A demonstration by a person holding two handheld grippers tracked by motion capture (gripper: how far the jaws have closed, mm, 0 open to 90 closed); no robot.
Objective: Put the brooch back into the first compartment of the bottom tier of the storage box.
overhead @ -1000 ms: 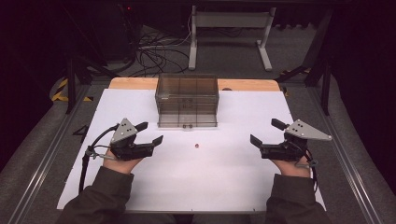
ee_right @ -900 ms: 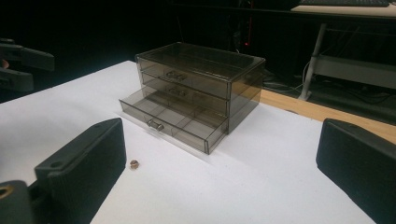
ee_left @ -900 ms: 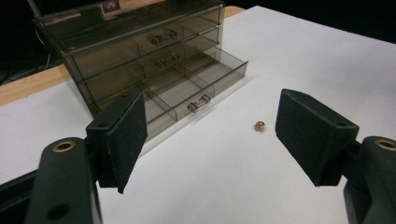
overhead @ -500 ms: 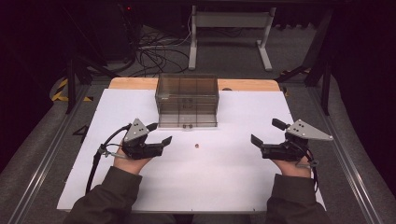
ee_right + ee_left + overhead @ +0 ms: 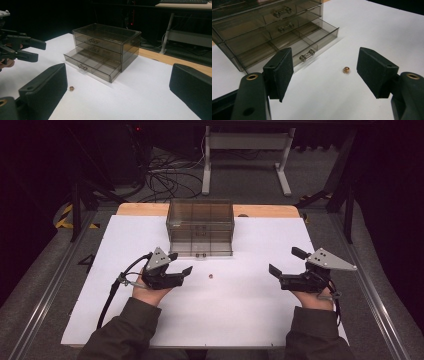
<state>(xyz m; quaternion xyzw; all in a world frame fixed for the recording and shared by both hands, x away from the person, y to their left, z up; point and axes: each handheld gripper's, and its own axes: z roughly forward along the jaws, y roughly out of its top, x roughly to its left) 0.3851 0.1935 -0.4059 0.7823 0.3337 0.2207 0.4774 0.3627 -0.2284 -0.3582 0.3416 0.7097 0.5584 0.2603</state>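
- One small round brass-coloured nut (image 5: 346, 69) lay on the white table (image 5: 240, 310), just before the single smoked clear plastic three-drawer box (image 5: 200, 226), whose bottom drawer (image 5: 91, 65) stood pulled out.
- The left tool (image 5: 181, 263) hovered beside the nut, jaws spread, empty.
- The right tool (image 5: 286, 261) hung well apart, likewise spread.

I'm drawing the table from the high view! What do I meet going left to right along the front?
left gripper → small brass nut → right gripper
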